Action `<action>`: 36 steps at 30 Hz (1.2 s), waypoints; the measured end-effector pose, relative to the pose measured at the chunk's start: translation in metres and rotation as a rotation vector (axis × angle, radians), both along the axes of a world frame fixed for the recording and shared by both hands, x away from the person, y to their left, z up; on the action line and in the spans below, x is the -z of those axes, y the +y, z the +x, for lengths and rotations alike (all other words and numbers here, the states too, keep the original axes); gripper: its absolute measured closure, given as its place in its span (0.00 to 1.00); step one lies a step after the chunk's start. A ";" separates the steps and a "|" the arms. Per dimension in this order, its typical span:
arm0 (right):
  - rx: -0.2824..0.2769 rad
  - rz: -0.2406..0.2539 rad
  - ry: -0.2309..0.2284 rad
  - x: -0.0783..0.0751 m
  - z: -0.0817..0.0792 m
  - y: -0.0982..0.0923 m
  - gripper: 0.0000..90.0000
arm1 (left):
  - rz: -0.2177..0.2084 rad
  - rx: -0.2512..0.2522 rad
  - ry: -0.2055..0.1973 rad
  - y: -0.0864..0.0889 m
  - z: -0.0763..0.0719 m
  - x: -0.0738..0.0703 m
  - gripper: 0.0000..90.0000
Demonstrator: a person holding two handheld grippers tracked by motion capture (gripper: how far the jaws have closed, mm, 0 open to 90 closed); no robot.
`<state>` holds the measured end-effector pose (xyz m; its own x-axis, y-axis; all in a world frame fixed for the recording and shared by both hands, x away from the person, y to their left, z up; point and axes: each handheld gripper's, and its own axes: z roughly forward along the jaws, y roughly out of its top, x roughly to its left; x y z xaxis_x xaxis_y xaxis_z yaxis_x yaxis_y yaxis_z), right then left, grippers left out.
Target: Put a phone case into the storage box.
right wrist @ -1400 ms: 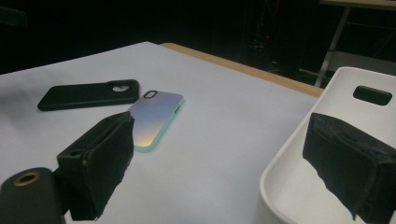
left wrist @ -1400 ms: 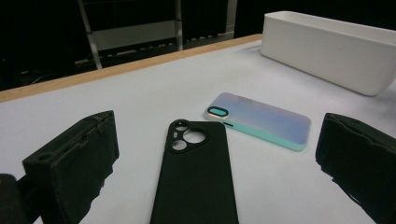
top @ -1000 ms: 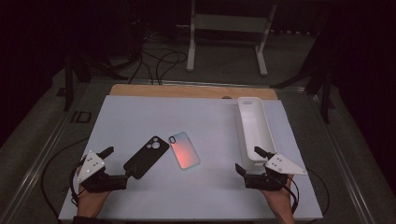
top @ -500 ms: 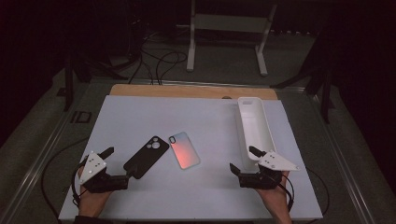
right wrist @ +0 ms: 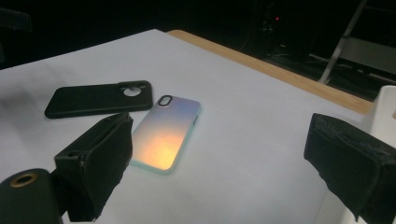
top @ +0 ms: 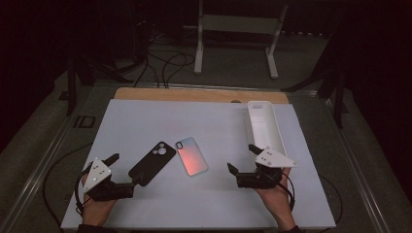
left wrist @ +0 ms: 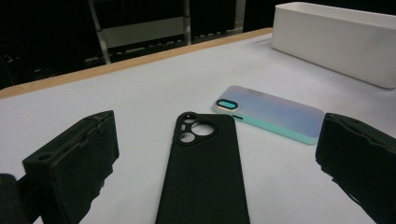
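Observation:
A black phone case (top: pixel 152 162) lies camera-cutout up on the white table top, with an iridescent pink-teal phone case (top: pixel 191 155) just to its right. My left gripper (top: pixel 125 171) is open near the front left, its jaws on either side of the black case's near end (left wrist: pixel 203 168) without touching it. My right gripper (top: pixel 242 158) is open a short way right of the iridescent case (right wrist: pixel 168 133) and holds nothing. The left gripper view also has the iridescent case (left wrist: pixel 273 113) beyond the black one. In the right gripper view the black case (right wrist: pixel 98 99) lies farther off.
A long white tray (top: pixel 265 126) stands along the table's right side, just behind my right gripper, and appears again as the white tray (left wrist: pixel 336 42) and the white tray (right wrist: pixel 385 112). A wooden strip (top: pixel 194 94) edges the table's far side. A metal stand and cables lie beyond.
My right gripper has slid left across the table toward the iridescent case. The left gripper and both cases have stayed put.

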<state>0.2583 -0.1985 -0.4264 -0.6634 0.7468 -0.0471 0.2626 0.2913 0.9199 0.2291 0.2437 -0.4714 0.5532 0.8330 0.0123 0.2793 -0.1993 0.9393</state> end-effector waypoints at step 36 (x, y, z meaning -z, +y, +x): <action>-0.030 -0.125 0.155 0.003 0.049 0.079 0.09 | 0.008 -0.013 0.014 0.002 0.001 0.002 0.00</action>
<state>0.3074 -0.1199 -0.4299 -0.6917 0.7213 -0.0344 0.3874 0.4109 0.8253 0.2302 0.2458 -0.4735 0.5424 0.8401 0.0114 0.2952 -0.2033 0.9336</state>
